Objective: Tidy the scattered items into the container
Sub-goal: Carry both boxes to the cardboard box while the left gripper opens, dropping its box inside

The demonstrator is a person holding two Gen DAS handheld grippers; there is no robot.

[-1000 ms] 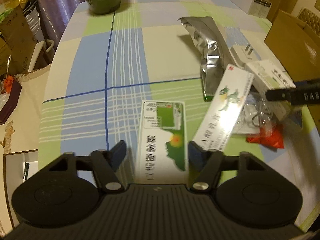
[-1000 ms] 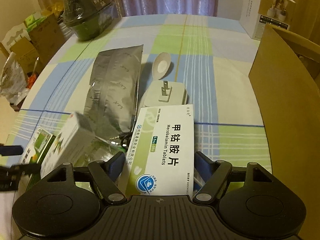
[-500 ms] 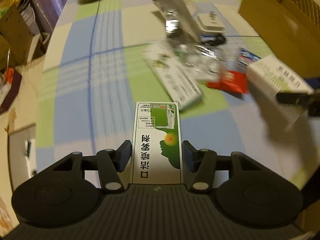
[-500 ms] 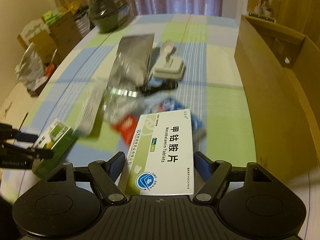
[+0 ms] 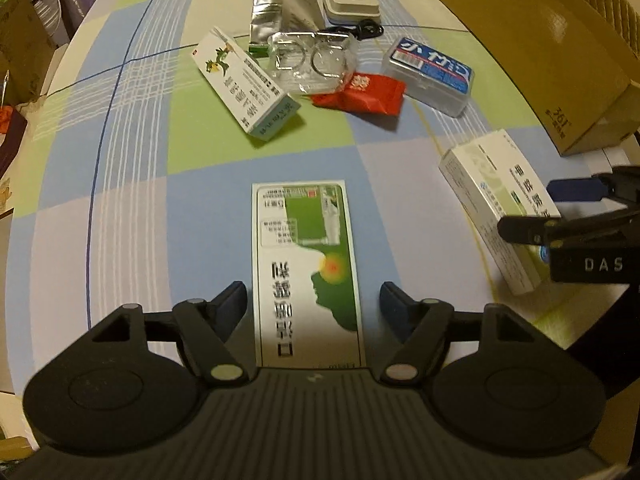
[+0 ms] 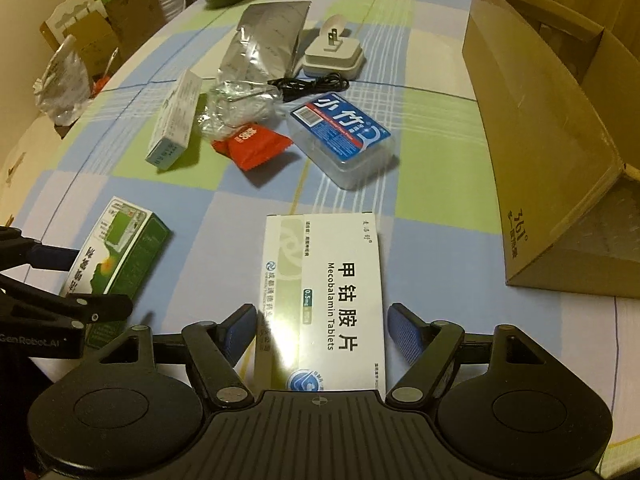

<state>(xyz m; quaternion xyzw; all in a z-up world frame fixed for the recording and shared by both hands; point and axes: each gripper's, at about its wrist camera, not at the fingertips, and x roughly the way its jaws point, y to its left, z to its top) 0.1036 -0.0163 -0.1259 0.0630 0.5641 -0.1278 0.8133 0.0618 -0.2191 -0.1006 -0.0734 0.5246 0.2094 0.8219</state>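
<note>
A green and white medicine box [image 5: 306, 268] lies flat on the checked tablecloth between the fingers of my left gripper [image 5: 312, 302]. That gripper is open, with a small gap on each side of the box. My right gripper [image 6: 322, 326] is shut on a white tablet box [image 6: 324, 300] low over the cloth's near edge. The right wrist view shows the green box [image 6: 116, 256] at the left with the left gripper [image 6: 100, 280] around it. The cardboard container [image 6: 532, 140] stands open at the right, also seen as the cardboard container [image 5: 540, 52] in the left wrist view.
Scattered further back are a white box with a dragon print [image 5: 240, 80], a red packet [image 5: 360, 94], a clear case with a blue label [image 5: 430, 74], a clear bag of rings [image 5: 312, 60], a silver foil pouch [image 6: 264, 40], a white charger [image 6: 334, 54] and a black cable [image 6: 312, 84].
Both grippers pulled back from the pile toward the near edge with their boxes. The left gripper has opened, leaving the green box on the cloth. The right gripper still holds its box.
</note>
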